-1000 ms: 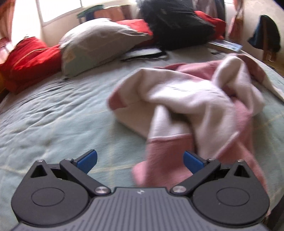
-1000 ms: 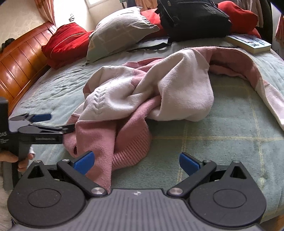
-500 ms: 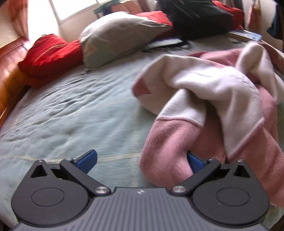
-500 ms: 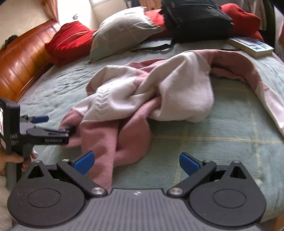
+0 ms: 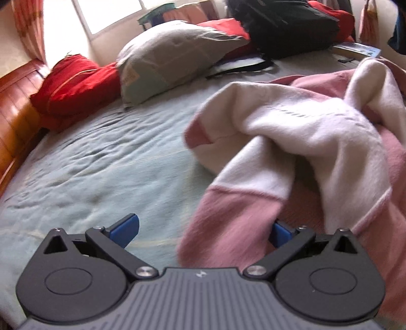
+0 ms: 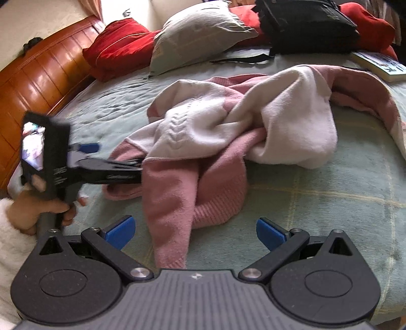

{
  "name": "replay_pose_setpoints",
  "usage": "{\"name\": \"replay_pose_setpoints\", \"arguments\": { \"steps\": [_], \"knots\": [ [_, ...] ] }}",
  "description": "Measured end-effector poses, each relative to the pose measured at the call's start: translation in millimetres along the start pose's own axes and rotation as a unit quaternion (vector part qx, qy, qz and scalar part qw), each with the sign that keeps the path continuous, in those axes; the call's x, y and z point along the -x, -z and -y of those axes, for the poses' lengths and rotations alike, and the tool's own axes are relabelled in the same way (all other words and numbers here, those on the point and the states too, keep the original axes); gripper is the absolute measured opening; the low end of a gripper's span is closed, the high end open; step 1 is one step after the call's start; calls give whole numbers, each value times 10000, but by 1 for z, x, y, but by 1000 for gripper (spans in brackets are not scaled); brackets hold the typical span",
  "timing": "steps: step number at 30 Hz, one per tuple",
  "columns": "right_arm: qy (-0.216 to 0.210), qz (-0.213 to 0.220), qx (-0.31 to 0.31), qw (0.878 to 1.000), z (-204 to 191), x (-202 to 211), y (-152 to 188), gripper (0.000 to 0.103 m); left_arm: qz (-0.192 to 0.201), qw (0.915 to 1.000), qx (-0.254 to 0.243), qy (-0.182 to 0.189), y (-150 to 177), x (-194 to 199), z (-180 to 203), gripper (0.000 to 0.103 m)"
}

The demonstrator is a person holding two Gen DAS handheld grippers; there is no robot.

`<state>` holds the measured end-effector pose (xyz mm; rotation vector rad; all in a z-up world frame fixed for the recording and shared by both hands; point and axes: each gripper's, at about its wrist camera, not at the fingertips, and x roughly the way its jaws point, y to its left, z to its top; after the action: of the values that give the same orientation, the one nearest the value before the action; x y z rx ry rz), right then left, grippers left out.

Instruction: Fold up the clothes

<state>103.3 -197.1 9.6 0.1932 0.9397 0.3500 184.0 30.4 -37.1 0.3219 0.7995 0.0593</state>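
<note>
A pink and white knit sweater (image 6: 228, 132) lies crumpled on the pale green bedspread (image 6: 330, 193). In the left wrist view, my left gripper (image 5: 203, 231) is open, and the sweater's pink hem (image 5: 228, 218) sits between its fingers and hides part of the right blue pad (image 5: 279, 232). The right wrist view shows the left gripper (image 6: 119, 160) from the side, its near finger pressed against the pink cloth. My right gripper (image 6: 195, 232) is open near the bed's front edge, with a pink fold (image 6: 167, 218) draped down between its fingers.
At the head of the bed are a grey pillow (image 6: 200, 30), red cushions (image 6: 119, 43), a black bag (image 6: 304, 22) and a book (image 6: 380, 66). A wooden headboard (image 6: 38, 76) runs along the left. A hand in a white fluffy sleeve (image 6: 15, 228) holds the left gripper.
My left gripper has pushed forward and right until the pink hem lies between its open fingers. The hem has bunched up and shifted. The right gripper has drawn slightly closer to the sweater.
</note>
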Motion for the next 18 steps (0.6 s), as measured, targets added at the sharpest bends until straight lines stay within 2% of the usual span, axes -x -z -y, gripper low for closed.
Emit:
{"name": "replay_pose_setpoints", "arguments": {
  "steps": [5,8,12,15,18],
  "knots": [
    [-83,-35,-91,9999,6,-6,1,103,-14,9987,152,-481,10,5,-28,102],
    [-153,-67,-68,9998,3,-9,1,103,-198,9989,311,-299,11,-8,-33,102],
    [-139,-35,-35,9999,2,-5,2,103,-20,9983,418,-407,9,-13,-32,103],
    [-98,-7,-102,9999,7,-3,2,103,200,9948,686,-722,5,-8,-40,102],
    [-87,-25,-167,9998,10,-4,2,103,70,9965,603,-581,3,-13,-41,102]
  ]
}}
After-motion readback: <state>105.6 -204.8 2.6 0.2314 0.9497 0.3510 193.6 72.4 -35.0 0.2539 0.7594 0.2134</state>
